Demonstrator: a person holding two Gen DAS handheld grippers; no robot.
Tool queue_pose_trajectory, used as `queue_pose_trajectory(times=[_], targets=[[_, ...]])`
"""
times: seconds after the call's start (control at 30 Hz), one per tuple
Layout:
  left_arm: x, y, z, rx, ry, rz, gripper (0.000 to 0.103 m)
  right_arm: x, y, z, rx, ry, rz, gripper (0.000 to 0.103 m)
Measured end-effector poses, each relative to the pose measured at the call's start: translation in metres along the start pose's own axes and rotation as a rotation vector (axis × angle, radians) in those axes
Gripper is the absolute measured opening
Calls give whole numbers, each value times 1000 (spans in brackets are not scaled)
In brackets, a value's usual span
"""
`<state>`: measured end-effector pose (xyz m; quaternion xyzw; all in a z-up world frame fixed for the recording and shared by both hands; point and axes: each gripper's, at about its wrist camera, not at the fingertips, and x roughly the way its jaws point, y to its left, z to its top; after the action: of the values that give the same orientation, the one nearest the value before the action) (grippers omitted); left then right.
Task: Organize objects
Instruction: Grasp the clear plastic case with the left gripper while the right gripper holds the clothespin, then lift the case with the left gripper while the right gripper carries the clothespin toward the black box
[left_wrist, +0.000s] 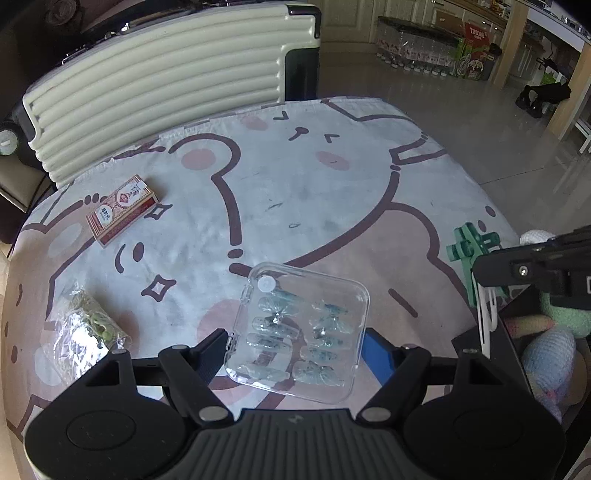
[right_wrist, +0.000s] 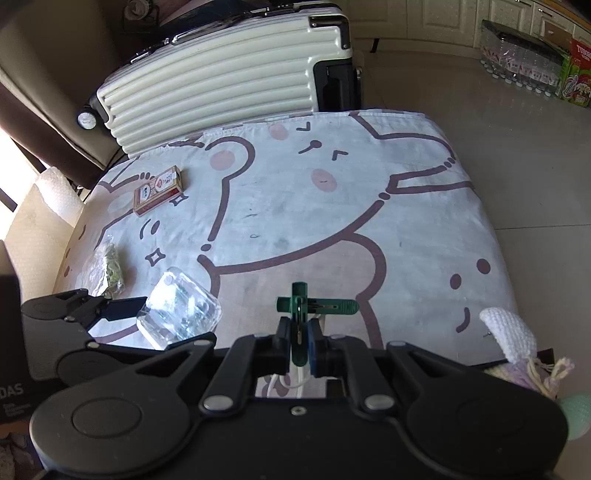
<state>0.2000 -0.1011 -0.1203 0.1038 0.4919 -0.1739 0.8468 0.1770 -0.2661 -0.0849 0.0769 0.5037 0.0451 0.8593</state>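
My left gripper (left_wrist: 295, 343) is shut on a clear plastic case of press-on nails (left_wrist: 299, 332) and holds it above the cartoon-print cloth (left_wrist: 295, 177). The case also shows in the right wrist view (right_wrist: 179, 314). My right gripper (right_wrist: 298, 339) is shut on a green clip (right_wrist: 301, 310) with a white hook hanging under it. In the left wrist view the green clip (left_wrist: 469, 251) is at the right edge. A red card box (left_wrist: 122, 208) and a foil bag of green bits (left_wrist: 83, 332) lie on the cloth at the left.
A cream ribbed suitcase (left_wrist: 166, 85) stands behind the table. Crocheted soft toys (left_wrist: 550, 343) sit in a dark box at the right; a white knitted piece (right_wrist: 509, 332) shows there too. A black box (right_wrist: 11, 332) stands at the left. Tiled floor lies to the right.
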Motion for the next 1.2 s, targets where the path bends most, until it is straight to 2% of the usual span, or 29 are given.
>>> queue_pose_trajectory(times=[0.47,1.2], targets=[[-71,14,-23,-58,-76,11,78,-31,32,-18,-30,-12,46,9],[-159,17,-83,-138,-99,49,78,-106,69,-71,-74,-54,66,9]])
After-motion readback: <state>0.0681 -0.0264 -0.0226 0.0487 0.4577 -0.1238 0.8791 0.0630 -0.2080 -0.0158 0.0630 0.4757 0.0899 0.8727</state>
